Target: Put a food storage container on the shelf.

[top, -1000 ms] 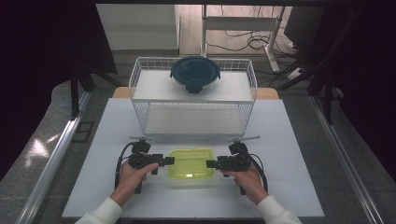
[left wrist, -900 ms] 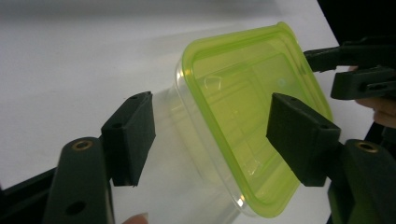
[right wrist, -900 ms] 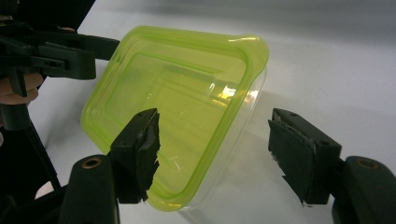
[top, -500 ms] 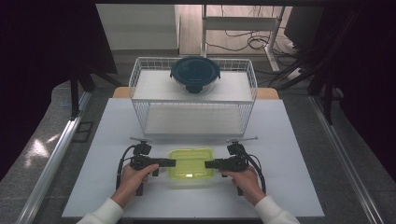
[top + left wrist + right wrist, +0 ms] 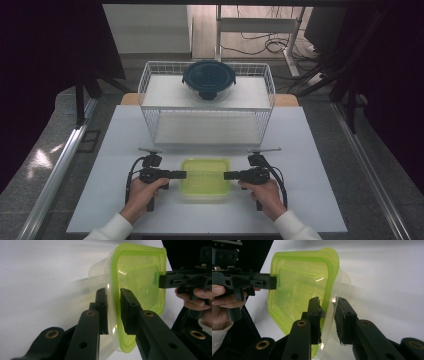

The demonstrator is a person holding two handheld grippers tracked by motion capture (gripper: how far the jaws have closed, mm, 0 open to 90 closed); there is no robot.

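Green-lidded container (image 5: pixel 205 176) sits on the white surface (image 5: pixel 320 150), near edge, directly between the two grippers. Left gripper (image 5: pixel 181 174) has just been closing, its jaws clamped on the left rim; right gripper (image 5: pixel 229 175) likewise on the right rim (lid edge and clear wall between the pads in both gripper views). Long axis runs hand to hand; wire basket (image 5: pixel 150 102) lies straight ahead, beyond it.

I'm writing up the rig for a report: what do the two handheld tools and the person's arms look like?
Both are matte black: the left claw and right claw each have two flat jaws on arms with brass-coloured rivets, a pistol-style handle and a looping black cable. The person wears white long sleeves.
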